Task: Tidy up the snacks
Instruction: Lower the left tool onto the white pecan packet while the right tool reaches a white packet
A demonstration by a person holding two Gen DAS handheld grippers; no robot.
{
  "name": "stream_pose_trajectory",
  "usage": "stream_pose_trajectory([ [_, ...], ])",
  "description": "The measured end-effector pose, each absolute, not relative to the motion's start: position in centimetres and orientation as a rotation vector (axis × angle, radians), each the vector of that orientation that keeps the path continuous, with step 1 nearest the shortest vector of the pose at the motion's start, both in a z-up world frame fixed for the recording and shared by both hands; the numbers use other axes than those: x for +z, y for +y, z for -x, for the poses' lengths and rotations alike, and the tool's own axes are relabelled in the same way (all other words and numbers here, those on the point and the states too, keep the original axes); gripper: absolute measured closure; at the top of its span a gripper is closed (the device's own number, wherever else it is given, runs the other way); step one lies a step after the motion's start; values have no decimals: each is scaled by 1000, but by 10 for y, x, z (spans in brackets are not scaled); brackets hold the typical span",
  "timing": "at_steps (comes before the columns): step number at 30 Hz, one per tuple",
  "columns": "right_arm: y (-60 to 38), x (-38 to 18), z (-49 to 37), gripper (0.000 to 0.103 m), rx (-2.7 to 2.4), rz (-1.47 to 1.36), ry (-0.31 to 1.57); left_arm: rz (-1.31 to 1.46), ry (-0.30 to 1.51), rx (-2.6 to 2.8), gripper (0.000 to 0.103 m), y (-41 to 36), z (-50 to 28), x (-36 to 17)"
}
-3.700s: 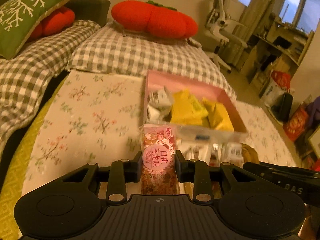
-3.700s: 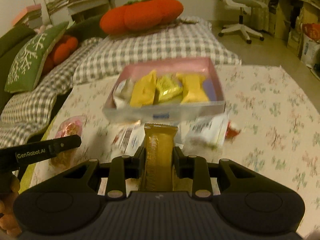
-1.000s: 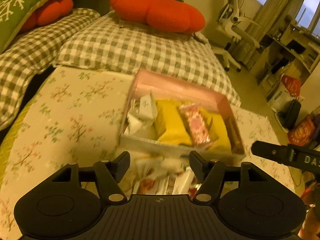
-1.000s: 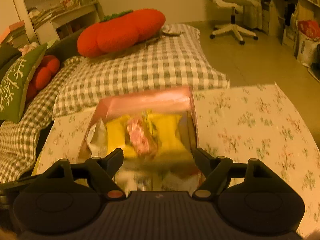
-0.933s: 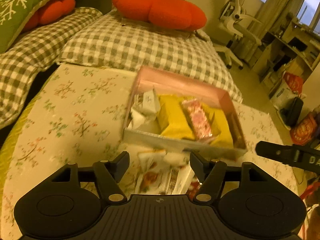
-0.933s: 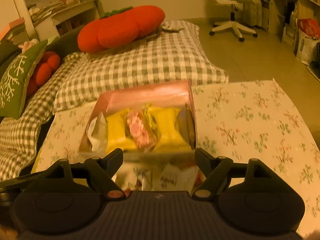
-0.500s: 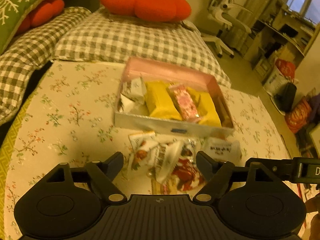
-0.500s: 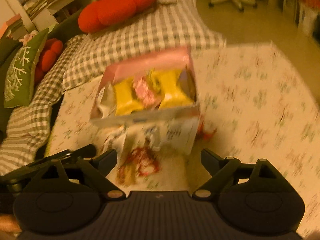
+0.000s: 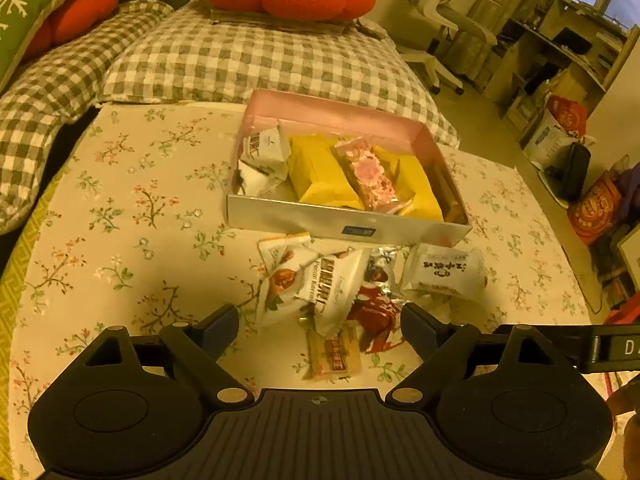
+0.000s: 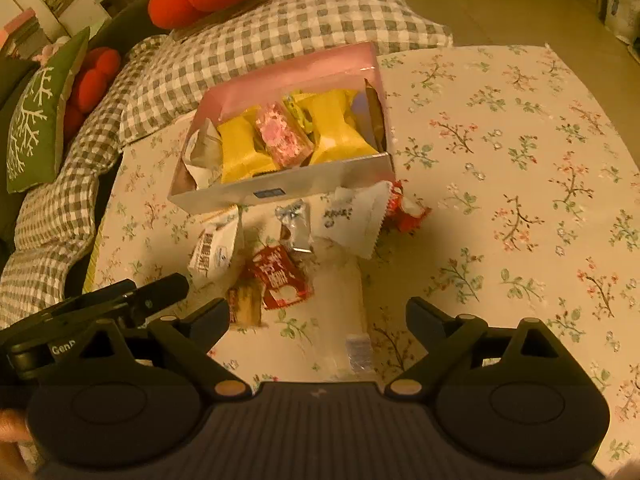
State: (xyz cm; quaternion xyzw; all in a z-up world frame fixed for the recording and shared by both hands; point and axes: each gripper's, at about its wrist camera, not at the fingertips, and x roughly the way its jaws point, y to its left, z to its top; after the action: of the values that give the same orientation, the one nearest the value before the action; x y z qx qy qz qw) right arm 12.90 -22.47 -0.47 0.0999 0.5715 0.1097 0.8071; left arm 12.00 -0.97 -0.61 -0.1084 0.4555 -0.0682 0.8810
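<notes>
Floral-clothed bench point(image 9: 120, 216): loose snack packets point(image 9: 320, 280) heaped just before the box point(image 9: 344, 228). Left tongs point(image 9: 320, 322) nearest, opening, empty; right tongs point(image 10: 318, 316) likewise. Tan bar point(image 9: 334, 354), probably lengthwise, lies dead ahead.

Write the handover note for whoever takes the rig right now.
Left hand-held gripper: empty, jaws opening.
Right hand-held gripper: empty, jaws opening.
Box on the floral cloth holds yellow packs, a pink pack lying on them, and white packs at one end.
Left to do: loose pile in front of the box: white packs, a red pack, a silver one, a bar.
</notes>
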Motion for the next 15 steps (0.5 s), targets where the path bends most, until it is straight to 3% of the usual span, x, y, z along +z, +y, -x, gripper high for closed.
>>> stream_pose_trajectory([
  [15,-249,-19,-152,18,111,-438,1121,271,890,-62,14,16,-138,-18],
])
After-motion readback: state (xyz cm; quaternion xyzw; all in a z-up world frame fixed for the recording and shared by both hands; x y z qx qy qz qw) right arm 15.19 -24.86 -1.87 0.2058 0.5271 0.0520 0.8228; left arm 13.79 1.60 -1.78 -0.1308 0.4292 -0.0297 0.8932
